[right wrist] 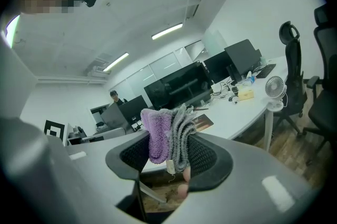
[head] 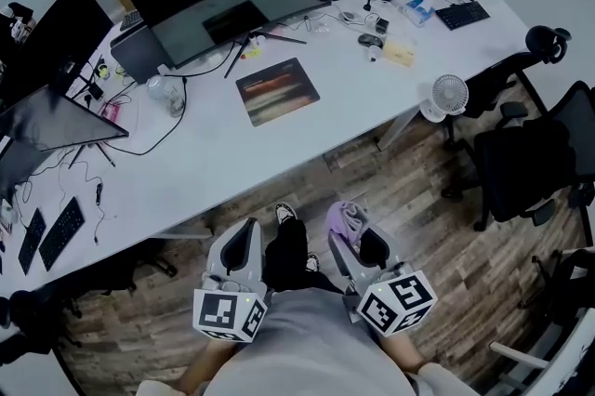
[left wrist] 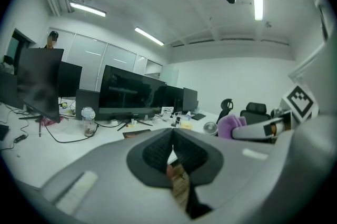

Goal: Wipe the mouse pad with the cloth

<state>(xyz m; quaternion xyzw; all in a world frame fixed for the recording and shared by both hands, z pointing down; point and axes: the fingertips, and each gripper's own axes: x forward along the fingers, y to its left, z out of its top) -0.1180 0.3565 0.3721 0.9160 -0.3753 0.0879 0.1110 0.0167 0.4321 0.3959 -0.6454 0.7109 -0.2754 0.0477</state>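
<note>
Right gripper [head: 351, 234] pinches the folded cloth [head: 344, 217], lower centre of frame. Left gripper [head: 249, 236] pressed together, empty. Mouse pad [head: 277, 91] on desk [head: 214, 162], upper centre, well apart, up-left of cloth, long axis roughly left-right.

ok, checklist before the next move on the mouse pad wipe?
1. Grip on cloth in right claw: ok, pinched between the jaws.
2. Spare left claw: ok, shut, empty.
3. Top of mouse pad bare: ok.
4. Cloth touching the pad: not ok, both claws are low by the body, short of the white table.
5. Pad anchored against sliding: cannot tell.
</note>
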